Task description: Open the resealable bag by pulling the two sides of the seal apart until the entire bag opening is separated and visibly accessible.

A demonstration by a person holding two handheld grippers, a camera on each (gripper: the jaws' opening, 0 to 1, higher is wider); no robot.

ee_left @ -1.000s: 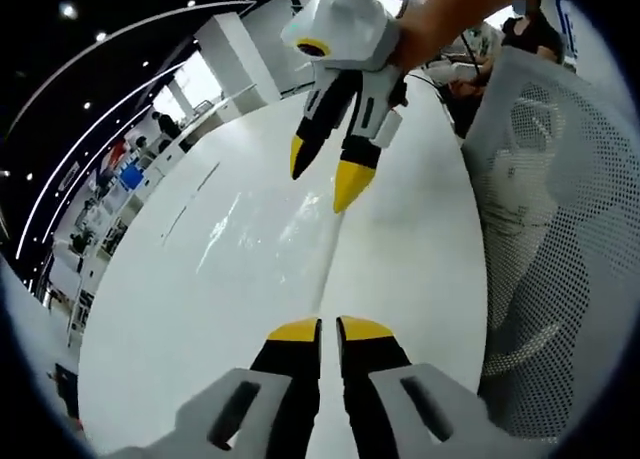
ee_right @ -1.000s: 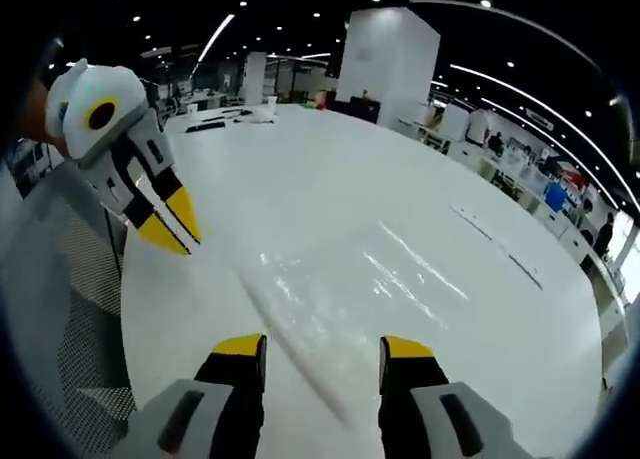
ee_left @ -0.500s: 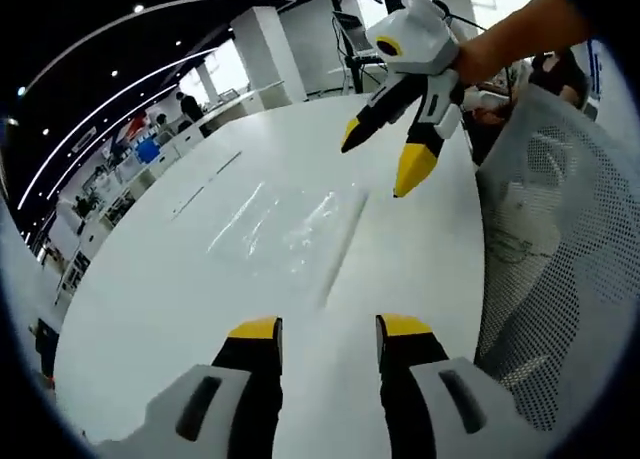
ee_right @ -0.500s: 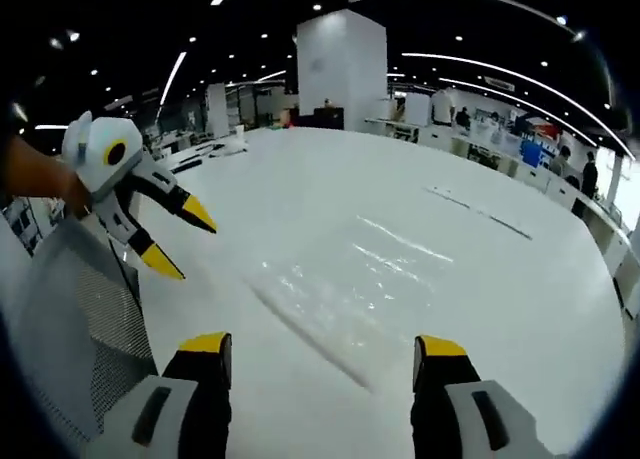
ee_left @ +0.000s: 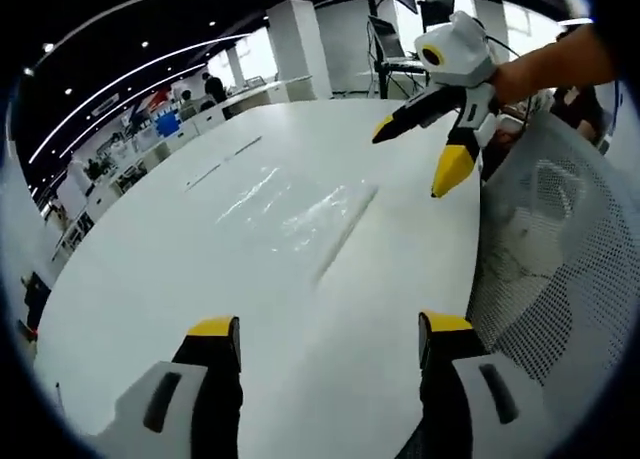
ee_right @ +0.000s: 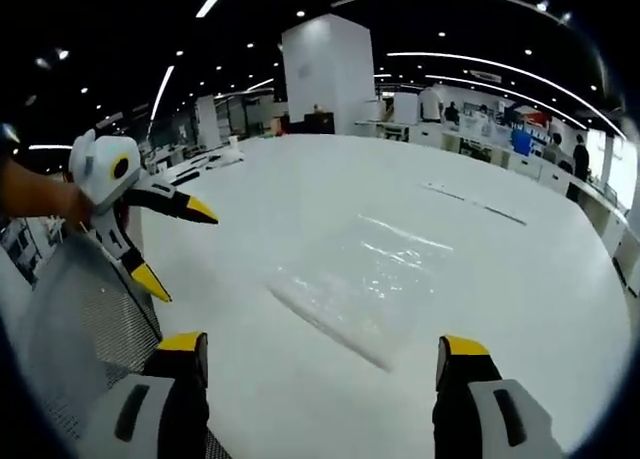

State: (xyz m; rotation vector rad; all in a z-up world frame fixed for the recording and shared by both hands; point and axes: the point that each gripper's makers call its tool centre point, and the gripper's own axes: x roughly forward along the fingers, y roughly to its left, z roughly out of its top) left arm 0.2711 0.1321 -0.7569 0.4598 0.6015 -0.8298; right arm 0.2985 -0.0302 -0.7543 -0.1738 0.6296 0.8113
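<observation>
Clear bag (ee_right: 358, 284) flat on the white worktop (ee_right: 520, 269) — untouched.
Left gripper (ee_left: 330, 331) and right gripper (ee_right: 325, 346) — fingers spread wide, empty.

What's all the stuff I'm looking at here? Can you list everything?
resealable bag: one, clear, lying flat on the table, seal edge toward the grippers, nothing touching it.
table: one, white, large, under the bag.
mesh chair back: one, white, at the table's near edge.
pillar: one, white, beyond the table's far end.
desks and people: several, far off in the background, too small to detail.
left gripper: one, black jaws with yellow tips, open, raised above the table.
right gripper: one, same colours, open, raised above the table.
</observation>
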